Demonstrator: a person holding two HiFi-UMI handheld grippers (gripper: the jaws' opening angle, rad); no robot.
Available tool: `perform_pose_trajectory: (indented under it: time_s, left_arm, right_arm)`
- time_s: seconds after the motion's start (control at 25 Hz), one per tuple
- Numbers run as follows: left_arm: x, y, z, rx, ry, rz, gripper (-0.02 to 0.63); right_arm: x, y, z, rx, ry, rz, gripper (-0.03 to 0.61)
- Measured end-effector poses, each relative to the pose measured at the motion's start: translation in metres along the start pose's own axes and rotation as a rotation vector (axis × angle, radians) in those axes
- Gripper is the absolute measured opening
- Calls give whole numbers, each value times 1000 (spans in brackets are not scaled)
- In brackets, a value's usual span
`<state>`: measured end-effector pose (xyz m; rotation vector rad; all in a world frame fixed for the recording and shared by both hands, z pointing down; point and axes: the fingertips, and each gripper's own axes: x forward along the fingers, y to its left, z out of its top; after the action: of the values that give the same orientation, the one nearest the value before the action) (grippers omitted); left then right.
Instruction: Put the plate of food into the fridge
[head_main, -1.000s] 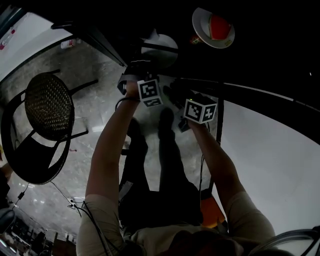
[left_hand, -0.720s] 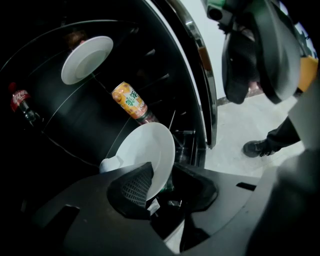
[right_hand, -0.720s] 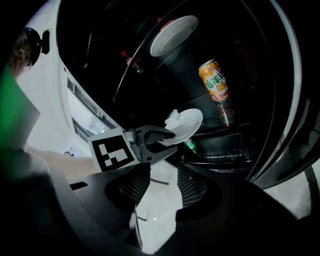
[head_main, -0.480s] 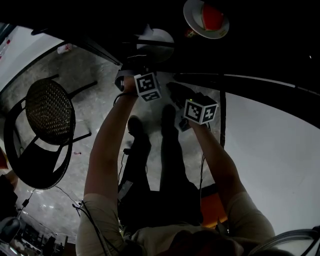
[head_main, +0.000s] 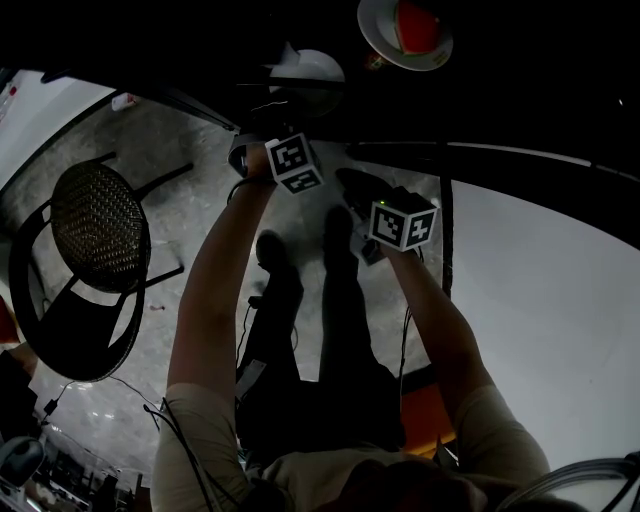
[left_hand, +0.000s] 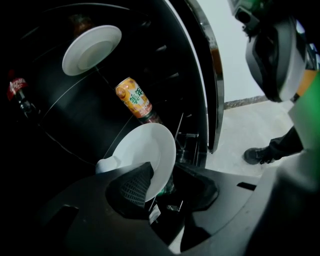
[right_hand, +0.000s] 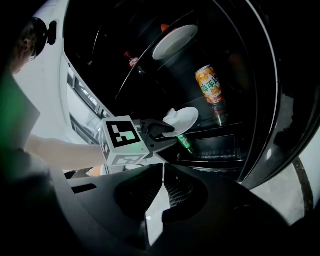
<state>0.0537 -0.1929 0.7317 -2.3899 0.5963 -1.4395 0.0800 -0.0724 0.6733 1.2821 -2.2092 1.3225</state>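
Note:
My left gripper (left_hand: 167, 180) holds a white plate (left_hand: 145, 150) by its near rim, tilted, with a white lump (left_hand: 107, 164) on its near edge. The jaws are opening slightly, but the plate is still between the pads. The plate hangs just inside the dark open fridge, above the lower shelf (right_hand: 215, 131). A second plate (head_main: 405, 30) with red food sits on the upper glass shelf. My right gripper (right_hand: 163, 172) hangs behind and below the left one. Its jaws are closing to shut with nothing between them.
An orange drink can (left_hand: 134, 97) stands on the glass shelf just behind the held plate. A cola bottle (left_hand: 17, 90) is at the fridge's far left and a green bottle (right_hand: 185, 142) lies below. The open door edge (left_hand: 210, 75) is on the right. A black wicker chair (head_main: 95, 225) stands on the floor to my left.
The left gripper and its plate have shifted a little farther forward toward the fridge. The right gripper has stayed almost where it was.

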Motion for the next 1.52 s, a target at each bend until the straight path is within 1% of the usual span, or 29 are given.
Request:
perform_pose_trajectory:
  time_s: [0.28,0.64,0.88,1.0,1.12,1.2,1.28,1.4,1.52]
  left_arm:
    - [4,4,5,-5,0,-5,126]
    - [11,8,4,-9,0,-10,132]
    - [11,9,6,-34,-6,-15,146]
    - [6,4,10,-47,-30,-41,161]
    - [1,-5,10,-29,-34,-59,170]
    - [-2,-3,13,-27,-48,-44,170]
    - [-5,0,15,-22,-64,-12,169]
    - [-3,2,14,-23,-52,15,165]
    - [0,4,13,-48,-42,27,124]
  right_arm:
    - [-7,-7,-1,-1,-8,-15,28]
    - [-7,-5,0,1,-41,-16,28]
    - [-10,-2,1,16,-62,1,28]
    - [-12,-4,-3,4,-36,7,28]
    - [-14,-6,-7,-20,-2,13,28]
    - [-14,-9,-4,-30,5,19,28]
    - [-14,-11,-2,-37,10,24,28]
    - [-13,-7,-3,-45,19,33,28]
    - [-15,-4,-5,-54,24,43,28]
